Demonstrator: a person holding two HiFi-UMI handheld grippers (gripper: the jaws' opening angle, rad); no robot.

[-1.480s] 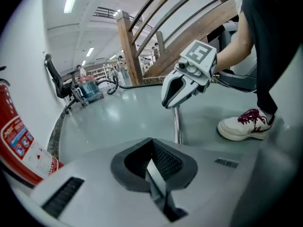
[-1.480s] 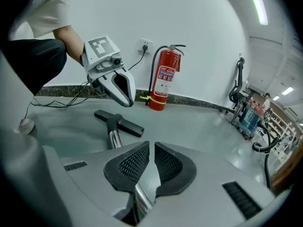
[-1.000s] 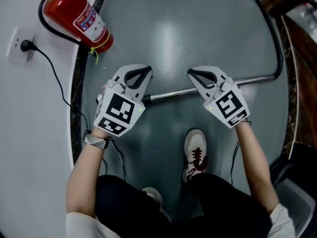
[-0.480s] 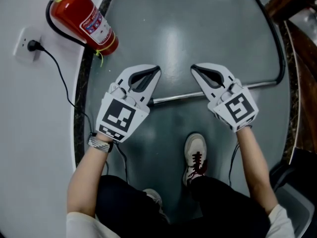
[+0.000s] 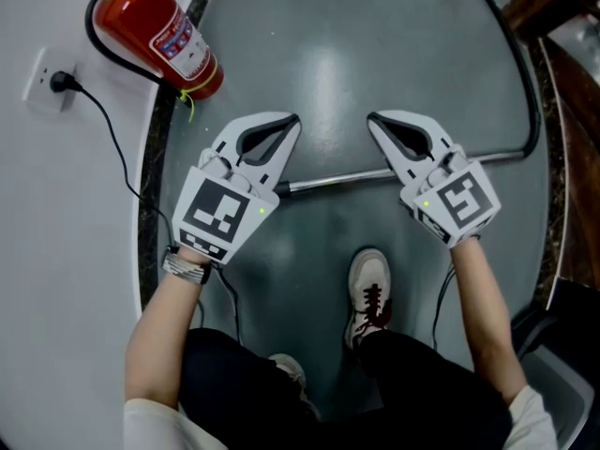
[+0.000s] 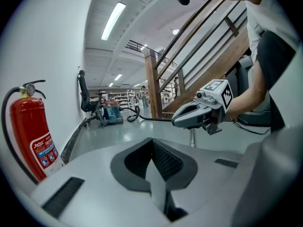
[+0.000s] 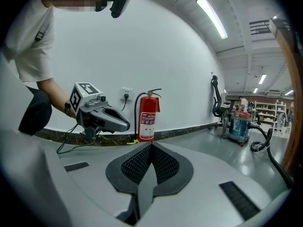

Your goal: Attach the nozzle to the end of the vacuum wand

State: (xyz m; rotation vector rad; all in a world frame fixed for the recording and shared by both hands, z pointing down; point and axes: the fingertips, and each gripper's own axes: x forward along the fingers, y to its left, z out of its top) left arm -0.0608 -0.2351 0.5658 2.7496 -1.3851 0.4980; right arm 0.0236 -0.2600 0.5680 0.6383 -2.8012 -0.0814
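Vacuum wand (image 5: 337, 180): slim chrome tube, lying flat on grey floor (image 5: 328, 54), approx. horizontal across head view, right end slightly higher in frame. Right end joins black hose (image 5: 533, 111), which curves away toward frame top. Left end dark; detail too small to tell

Floor (image 5: 375, 45): smooth, glossy grey coating, mirror-like glare.
Wand (image 5: 337, 181): bare metal tube, polished, shiny.
Fire extinguisher (image 5: 155, 31): glossy red painted metal, printed paper-like label.
Wall (image 5: 66, 279): matt white paint, smooth.
Skirting (image 5: 148, 214): dark speckled stone, polished.
Left gripper (image 5: 291, 122), right gripper (image 5: 375, 120): matt pale-grey plastic shells.
Pads (image 7: 137, 164): black, finely ribbed, rubbery.
Stair post (image 6: 152, 79): varnished brown wood.
Shoe (image 5: 370, 284): white leather look, red cloth laces.
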